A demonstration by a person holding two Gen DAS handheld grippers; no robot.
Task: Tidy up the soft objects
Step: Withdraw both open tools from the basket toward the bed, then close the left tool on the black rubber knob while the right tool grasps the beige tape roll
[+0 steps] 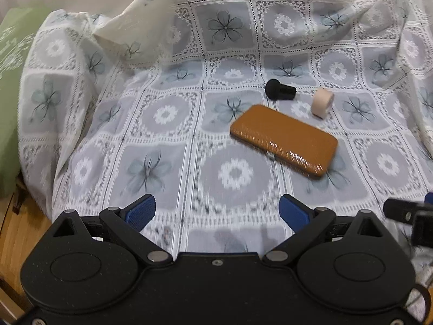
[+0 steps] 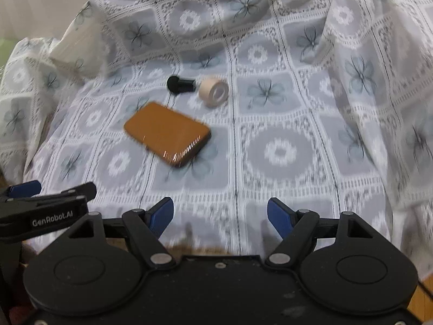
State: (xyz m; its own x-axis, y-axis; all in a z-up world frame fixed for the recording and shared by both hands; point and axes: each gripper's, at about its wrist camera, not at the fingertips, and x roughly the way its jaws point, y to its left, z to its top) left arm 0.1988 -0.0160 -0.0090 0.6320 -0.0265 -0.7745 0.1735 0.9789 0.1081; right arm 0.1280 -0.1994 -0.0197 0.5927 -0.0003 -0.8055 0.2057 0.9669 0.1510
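Observation:
A flat brown rectangular pad (image 1: 284,142) lies on the lace-covered seat, also in the right wrist view (image 2: 167,132). Behind it lie a small black knobbed piece (image 1: 280,90) (image 2: 180,84) and a beige tape roll (image 1: 322,103) (image 2: 213,91). A cream flower-print pillow (image 1: 140,32) leans at the back left. My left gripper (image 1: 217,211) is open and empty, near the seat's front edge. My right gripper (image 2: 220,214) is open and empty, to the right of the left one.
A white lace cover with flower squares (image 1: 162,113) drapes the seat, back and sides. A green cushion (image 1: 10,81) stands at the far left. Wooden floor (image 1: 16,233) shows below. The left gripper's side (image 2: 46,211) shows in the right wrist view.

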